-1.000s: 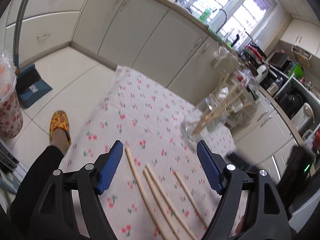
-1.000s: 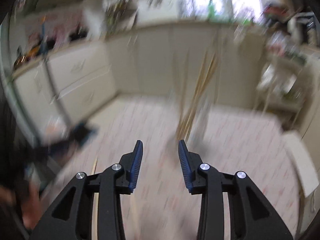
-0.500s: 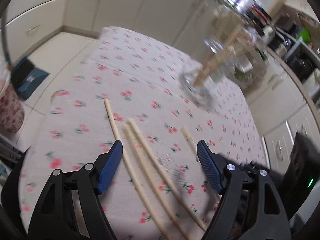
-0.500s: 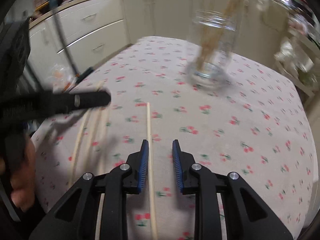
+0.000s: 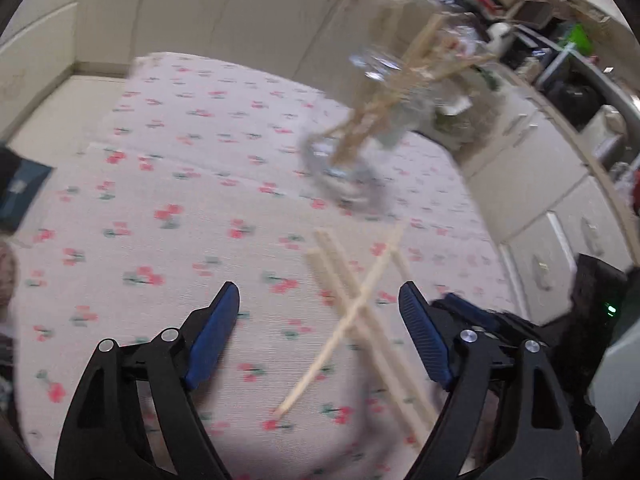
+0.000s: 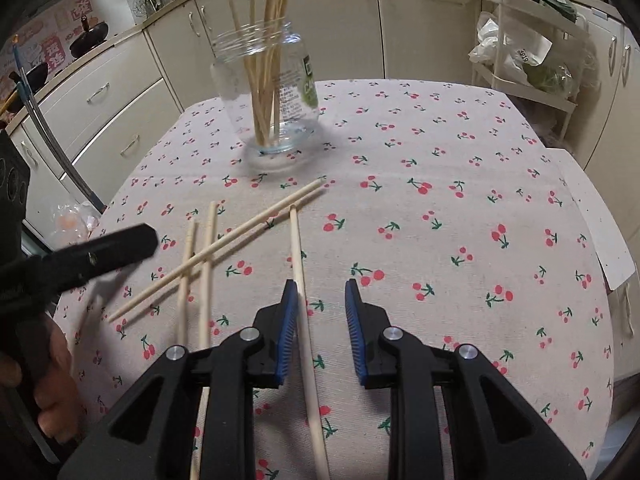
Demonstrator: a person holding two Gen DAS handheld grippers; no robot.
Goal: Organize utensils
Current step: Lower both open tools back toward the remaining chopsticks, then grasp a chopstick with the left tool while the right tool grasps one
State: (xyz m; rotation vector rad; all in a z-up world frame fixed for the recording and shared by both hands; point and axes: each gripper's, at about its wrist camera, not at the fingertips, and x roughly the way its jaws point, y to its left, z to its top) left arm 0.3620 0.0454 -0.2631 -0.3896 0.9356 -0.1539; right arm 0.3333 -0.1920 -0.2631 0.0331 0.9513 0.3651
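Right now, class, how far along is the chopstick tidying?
Done: several chopsticks stand in the glass jar. In hand: nothing gripped; the right gripper straddles one loose chopstick; the left gripper is opening. Left: four chopsticks on the cherry tablecloth.

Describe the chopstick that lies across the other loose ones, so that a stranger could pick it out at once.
Start at the glass jar of chopsticks on the cherry-print cloth. In front of it four loose chopsticks lie flat. Three point roughly toward the jar; the crossing chopstick runs slantwise from near the jar's base down to the left, over the two side-by-side chopsticks.
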